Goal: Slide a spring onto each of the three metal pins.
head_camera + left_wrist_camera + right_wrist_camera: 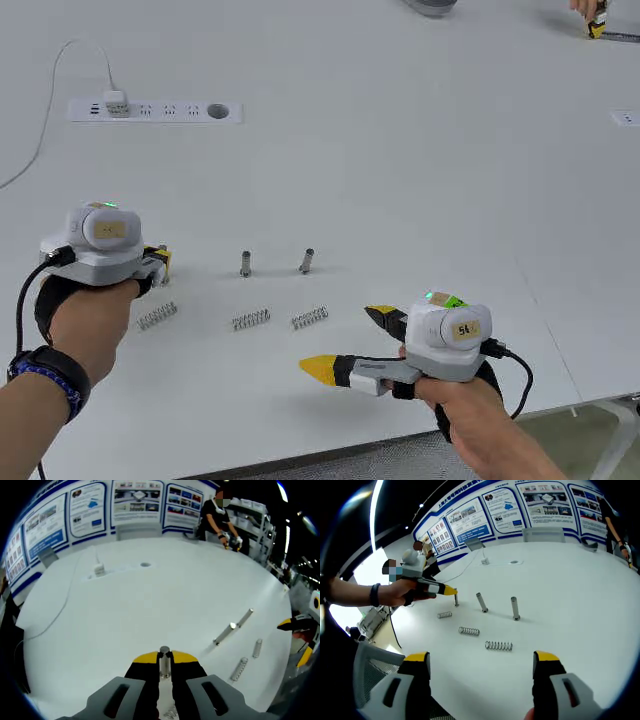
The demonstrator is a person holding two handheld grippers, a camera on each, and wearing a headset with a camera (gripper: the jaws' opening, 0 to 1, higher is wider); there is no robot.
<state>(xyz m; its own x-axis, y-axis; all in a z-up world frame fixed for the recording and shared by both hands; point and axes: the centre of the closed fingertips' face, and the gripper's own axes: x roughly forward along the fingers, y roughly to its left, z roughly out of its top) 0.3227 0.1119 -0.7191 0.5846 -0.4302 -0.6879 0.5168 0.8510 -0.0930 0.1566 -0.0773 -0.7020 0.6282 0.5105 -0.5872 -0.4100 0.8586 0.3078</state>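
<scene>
Pins: middle pin (245, 263) and right pin (307, 261) stand bare on table (400, 180). Left pin (164, 662) is clamped upright in left gripper (164, 657).
Springs: three (157, 316) (251, 320) (310, 318) lie loose, near the pins.
Right gripper (350, 340): jaws wide apart, empty.
Progress: none threaded; all three remain.

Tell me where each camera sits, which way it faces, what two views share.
Head view: on the headset, looking down at the table; left hand with left gripper and right hand with right gripper show.
Left gripper view: on the left gripper, facing across the table along jaws shut on a pin; right gripper at the right edge.
Right gripper view: on the right gripper, facing the springs between open jaws; left hand shows.
Shared: both gripper views show the free pins.
</scene>
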